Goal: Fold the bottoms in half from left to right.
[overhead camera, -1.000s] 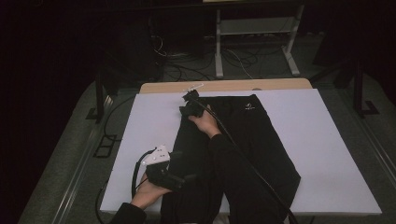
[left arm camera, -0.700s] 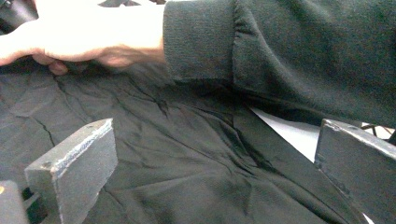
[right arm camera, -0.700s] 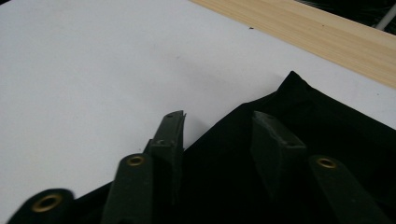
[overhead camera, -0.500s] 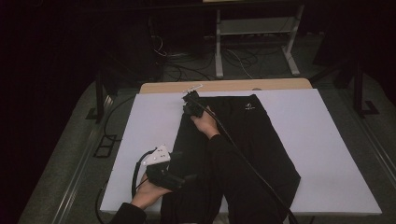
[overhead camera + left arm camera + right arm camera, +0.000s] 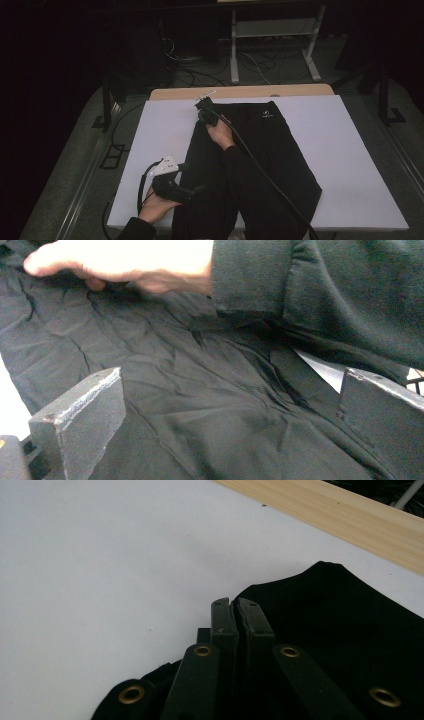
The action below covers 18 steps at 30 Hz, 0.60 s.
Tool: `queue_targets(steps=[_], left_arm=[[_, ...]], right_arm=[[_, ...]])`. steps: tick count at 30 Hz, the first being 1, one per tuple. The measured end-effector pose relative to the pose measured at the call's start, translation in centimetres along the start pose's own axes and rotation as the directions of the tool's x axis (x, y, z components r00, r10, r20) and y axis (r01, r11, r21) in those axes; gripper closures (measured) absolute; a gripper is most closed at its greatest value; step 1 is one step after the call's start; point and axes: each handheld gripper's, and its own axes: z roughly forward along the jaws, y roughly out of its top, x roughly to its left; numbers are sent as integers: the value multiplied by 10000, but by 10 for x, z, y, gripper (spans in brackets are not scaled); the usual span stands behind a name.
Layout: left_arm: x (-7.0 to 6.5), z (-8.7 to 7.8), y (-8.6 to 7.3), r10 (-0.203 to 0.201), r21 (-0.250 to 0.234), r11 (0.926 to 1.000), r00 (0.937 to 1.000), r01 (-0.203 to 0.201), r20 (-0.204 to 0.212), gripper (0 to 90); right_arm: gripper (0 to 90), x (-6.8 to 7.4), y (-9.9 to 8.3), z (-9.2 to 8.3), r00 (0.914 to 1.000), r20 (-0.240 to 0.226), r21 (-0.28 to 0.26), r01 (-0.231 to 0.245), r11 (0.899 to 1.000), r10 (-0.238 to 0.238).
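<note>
A black garment (image 5: 270, 150) lies flat on the white table cover (image 5: 350, 150). My right gripper (image 5: 202, 106) is at its far left corner, held by a hand in a black sleeve. In the right gripper view its jaws (image 5: 235, 605) have just been closing and now stand pressed together on the edge of the garment (image 5: 350, 630). My left gripper (image 5: 197, 189) lies low at the garment's near left side. Its jaws (image 5: 225, 410) stand wide open with wrinkled cloth (image 5: 175, 390) beneath them. The other hand (image 5: 125, 260) and its sleeve (image 5: 325, 285) show beyond.
A wooden strip (image 5: 240, 92) runs along the table's far edge. The right gripper's cable (image 5: 260, 170) trails across the garment toward the near edge. Behind the table, cables and a white metal stand (image 5: 270, 30) sit on the dark floor.
</note>
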Motion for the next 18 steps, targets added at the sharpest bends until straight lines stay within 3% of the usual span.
queue_targets(steps=[5,10,18], left_arm=[[-3,-3,3,3,301,9995,9997,5,-245,0],[-6,-10,-3,-166,968,9951,9989,208,-439,0],[-2,-23,-9,-436,1152,9920,9960,524,-779,0]], right_arm=[[852,0,1,-7,9997,-168,-253,-175,9995,171],[854,-3,3,-17,9988,-365,-571,-344,9978,324],[853,-2,-1,-24,9988,-373,-762,-357,9965,329]])
